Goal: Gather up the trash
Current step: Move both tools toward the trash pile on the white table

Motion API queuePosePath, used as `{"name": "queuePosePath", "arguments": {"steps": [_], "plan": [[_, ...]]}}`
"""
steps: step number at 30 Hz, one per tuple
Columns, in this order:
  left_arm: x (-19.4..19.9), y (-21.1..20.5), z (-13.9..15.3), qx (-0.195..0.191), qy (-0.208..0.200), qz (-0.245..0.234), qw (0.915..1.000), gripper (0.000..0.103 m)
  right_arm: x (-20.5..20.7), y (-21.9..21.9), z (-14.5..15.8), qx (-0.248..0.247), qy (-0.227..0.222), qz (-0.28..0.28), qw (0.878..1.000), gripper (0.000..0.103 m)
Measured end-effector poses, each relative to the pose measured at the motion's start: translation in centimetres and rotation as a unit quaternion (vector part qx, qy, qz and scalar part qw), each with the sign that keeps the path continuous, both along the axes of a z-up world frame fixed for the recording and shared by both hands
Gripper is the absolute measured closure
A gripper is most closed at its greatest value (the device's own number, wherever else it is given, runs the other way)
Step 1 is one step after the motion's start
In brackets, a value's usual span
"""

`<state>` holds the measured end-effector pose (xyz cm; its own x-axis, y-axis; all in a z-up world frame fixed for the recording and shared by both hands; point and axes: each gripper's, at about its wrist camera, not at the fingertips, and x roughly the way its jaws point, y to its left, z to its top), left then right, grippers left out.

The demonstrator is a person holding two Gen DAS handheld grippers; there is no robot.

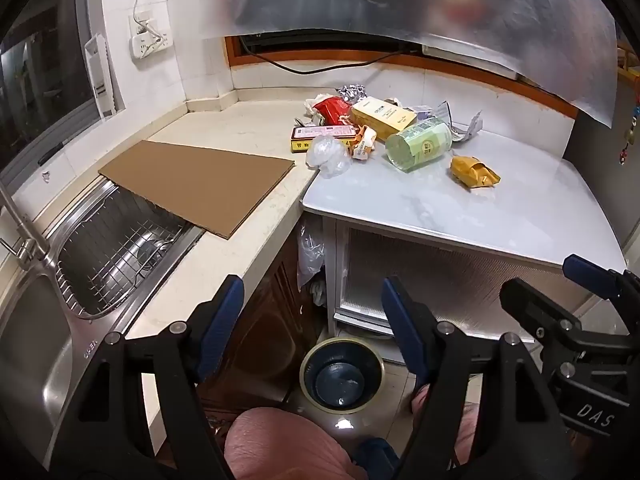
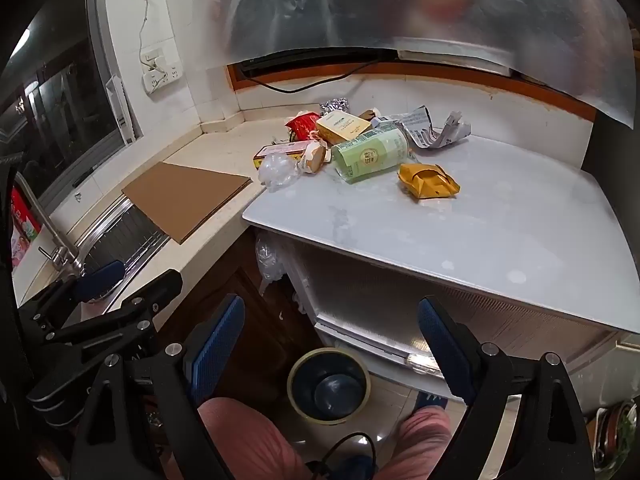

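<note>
A pile of trash lies at the back of the white tabletop (image 1: pixel 500 220): a green cylindrical pack (image 1: pixel 418 142) on its side, a crumpled yellow wrapper (image 1: pixel 474 172), a yellow box (image 1: pixel 382 116), a red packet (image 1: pixel 332 108), a clear plastic bag (image 1: pixel 328 152) and crumpled paper (image 1: pixel 460 124). On the floor below stands a dark round bin (image 1: pixel 308 360), its inside bare. My left gripper (image 1: pixel 310 292) hangs open above the bin, well short of the pile. My right gripper (image 2: pixel 332 306) is open too, wide, with nothing between its fingers. The same green pack (image 2: pixel 372 154) and yellow wrapper (image 2: pixel 428 182) show in the right wrist view.
A flat cardboard sheet (image 1: pixel 196 184) lies on the beige counter, partly over the steel sink (image 1: pixel 32 360) and its wire rack (image 1: pixel 120 248). A translucent plastic sheet (image 1: pixel 440 8) hangs overhead. A person's knees in pink (image 2: pixel 248 440) sit below the grippers. A black cable runs along the back wall.
</note>
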<state>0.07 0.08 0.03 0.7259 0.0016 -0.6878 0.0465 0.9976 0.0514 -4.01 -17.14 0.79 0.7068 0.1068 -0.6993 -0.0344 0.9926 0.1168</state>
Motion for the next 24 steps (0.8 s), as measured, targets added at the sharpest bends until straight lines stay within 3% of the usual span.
{"name": "queuePosePath", "arguments": {"steps": [24], "plan": [[-1.5,0.3,0.7,-0.003,-0.013,0.001,0.9999,0.034,-1.8,0.2,0.4,-0.002,-0.024,0.002,1.000,0.013]]}}
